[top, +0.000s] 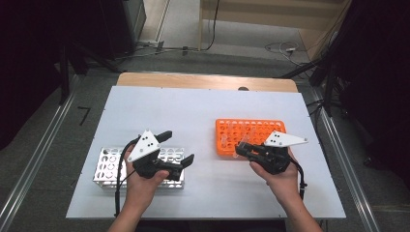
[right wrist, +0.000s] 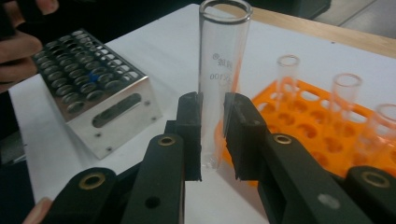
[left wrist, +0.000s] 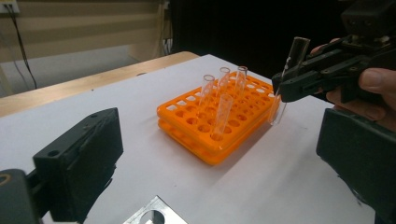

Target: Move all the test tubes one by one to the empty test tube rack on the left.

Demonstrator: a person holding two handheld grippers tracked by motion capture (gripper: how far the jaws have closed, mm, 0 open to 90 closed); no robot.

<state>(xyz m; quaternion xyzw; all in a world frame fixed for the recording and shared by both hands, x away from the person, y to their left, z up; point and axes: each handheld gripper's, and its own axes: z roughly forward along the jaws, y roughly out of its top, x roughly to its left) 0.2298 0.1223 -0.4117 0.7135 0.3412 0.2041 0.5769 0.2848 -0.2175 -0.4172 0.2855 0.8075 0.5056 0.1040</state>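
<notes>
The right gripper (right wrist: pixel 212 135) is clamped on a glass tube (right wrist: pixel 219 84), upright, just beside the near edge of the orange rack (right wrist: pixel 327 126); printed marks on the glass are readable here. From the left gripper view, four more tubes (left wrist: pixel 223 114) stand in this rack. The left gripper (top: pixel 176 147) has its jaws wide apart, above the metal rack (top: pixel 109 166).

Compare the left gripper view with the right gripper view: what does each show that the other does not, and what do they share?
Left gripper view alone: the left tool's wide-open jaws, and the right tool seen from outside, gripping a glass tube beside the orange rack. Right gripper view alone: print on that tube, and the metal rack's whole top of empty holes. Shared: the orange rack with tubes standing in it, and the white table.
</notes>
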